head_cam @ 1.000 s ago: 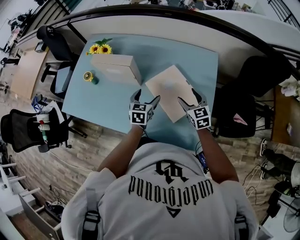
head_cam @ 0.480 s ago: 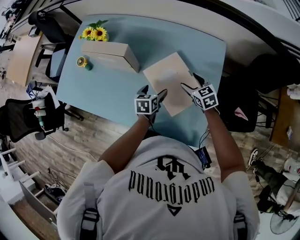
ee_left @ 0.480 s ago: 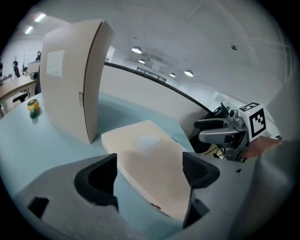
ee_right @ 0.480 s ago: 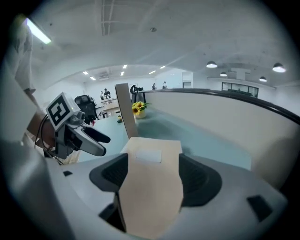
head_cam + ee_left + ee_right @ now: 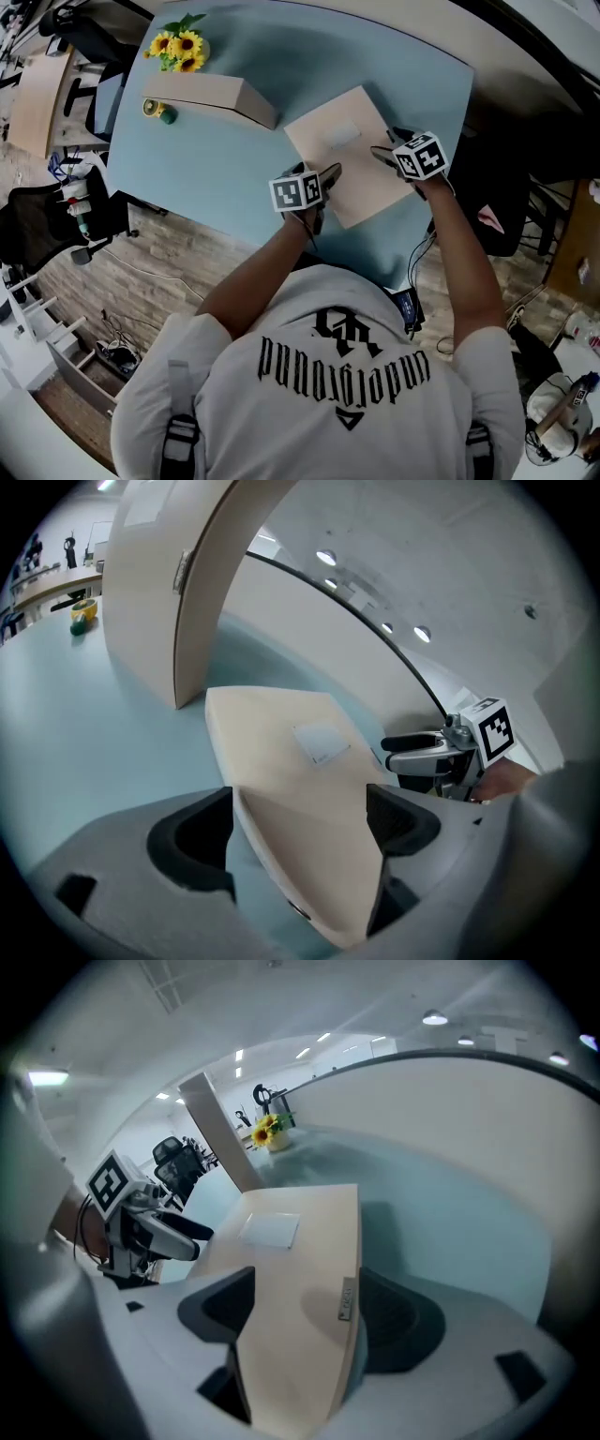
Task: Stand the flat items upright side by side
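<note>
Head view is showing the flat box (image 5: 352, 141) lying face-up on the table (image 5: 234, 178), just to the right of the upright box (image 5: 211, 91) and a little nearer the person. Its near-left corner is almost meeting the upright box's right end. It is sitting turned slantwise, so its sides are running at an angle to the upright box's long face. The left gripper (image 5: 323, 192) is holding the side facing the person and is the one nearer the upright box. The right gripper (image 5: 389, 142) is working at the side farthest from the upright box. Sunflowers (image 5: 180, 47) are standing behind the upright box's left end, while bare table is lying along its near face.

Left gripper view is showing this gripper's jaws bearing on the flat box (image 5: 291, 733) from both sides, so they appear to be clamping it. The upright box (image 5: 155, 592) is rising ahead and to the left, with open tabletop between the two boxes.

Right gripper view is showing these jaws likewise pressing on the flat box (image 5: 291, 1269), one against its thin labelled edge. The upright box (image 5: 220, 1138) is standing well beyond, past the left gripper (image 5: 178, 1232).

Judging from this, the coming move is calling for tipping the flat box onto an edge, turning it parallel to the upright box and sliding it left into the free strip along that box's near face. The table's near edge is leaving little room behind.
</note>
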{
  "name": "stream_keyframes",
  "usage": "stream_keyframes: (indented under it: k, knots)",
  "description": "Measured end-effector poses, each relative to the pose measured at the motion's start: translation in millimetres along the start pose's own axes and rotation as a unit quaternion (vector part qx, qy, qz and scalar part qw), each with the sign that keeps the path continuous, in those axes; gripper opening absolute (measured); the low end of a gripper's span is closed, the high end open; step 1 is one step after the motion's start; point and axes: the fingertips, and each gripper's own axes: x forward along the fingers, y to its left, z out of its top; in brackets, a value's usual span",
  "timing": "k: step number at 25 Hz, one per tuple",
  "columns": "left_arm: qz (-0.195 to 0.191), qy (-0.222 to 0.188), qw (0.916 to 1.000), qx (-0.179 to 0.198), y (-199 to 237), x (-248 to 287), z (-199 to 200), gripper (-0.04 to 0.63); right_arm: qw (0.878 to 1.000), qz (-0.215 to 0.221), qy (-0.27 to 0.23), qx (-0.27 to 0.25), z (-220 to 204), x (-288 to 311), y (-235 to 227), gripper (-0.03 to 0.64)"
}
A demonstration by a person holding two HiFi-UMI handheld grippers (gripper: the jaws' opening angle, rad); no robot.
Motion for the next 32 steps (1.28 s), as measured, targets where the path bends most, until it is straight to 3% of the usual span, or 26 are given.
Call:
stream_keyframes:
  k: [7,15,23,28,32]
  knots:
    - [0.020,0.007,0.9991,-0.038,15,20,2,0.456,0.995,0.057,0.077,0.023,-18,31,-18,0.357]
    - [0.039,0.022,0.9974,-0.057,27,37,-1,0.454,0.988,0.101,0.100,0.056,-26,43,-20,0.357]
    - [0.047,0.012,0.9979,-0.044,26,35,1,0.436,0.990,0.079,0.097,0.059,-27,38,-15,0.342]
    - [0.036,0.006,0.9993,-0.005,16,30,9,0.431,0.994,0.047,0.077,0.067,-31,21,-8,0.336]
    - [0.023,-0.021,0.9989,0.036,-6,16,21,0.431,0.996,0.010,0.051,0.072,-34,-9,2,0.336]
